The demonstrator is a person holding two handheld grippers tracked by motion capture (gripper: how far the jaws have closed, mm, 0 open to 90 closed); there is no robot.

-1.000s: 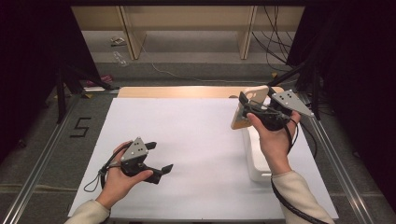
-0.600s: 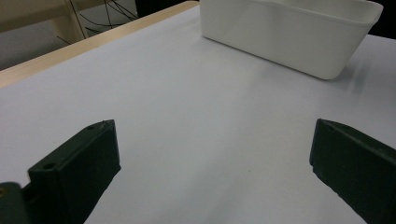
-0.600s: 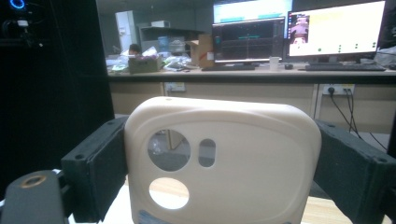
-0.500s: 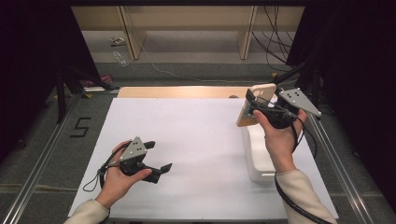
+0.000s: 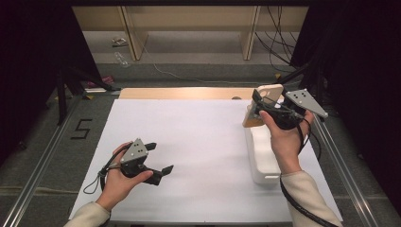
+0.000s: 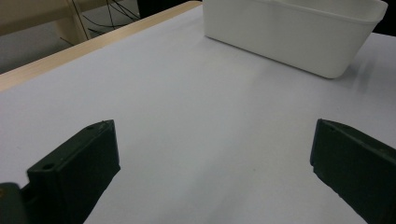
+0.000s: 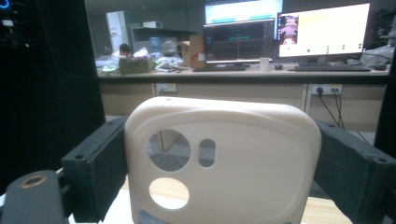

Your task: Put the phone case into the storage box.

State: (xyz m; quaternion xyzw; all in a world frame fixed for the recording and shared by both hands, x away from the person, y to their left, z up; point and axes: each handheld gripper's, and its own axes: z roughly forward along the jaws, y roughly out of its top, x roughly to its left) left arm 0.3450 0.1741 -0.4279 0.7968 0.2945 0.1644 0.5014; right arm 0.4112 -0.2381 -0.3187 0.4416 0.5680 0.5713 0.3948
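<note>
The right tongs (image 5: 259, 105) grasp a cream phone case (image 7: 219, 163) by its two side edges, the black jaws pressed against them. The case stands upright, raised over the far end of the white tub (image 5: 263, 156) at the right side of the worktop (image 5: 198, 142). Three cut-outs show in the case's upper left area. The left tongs (image 5: 160, 158) are released, jaws spread wide, low over bare worktop at the near left, well apart from the tub.
</note>
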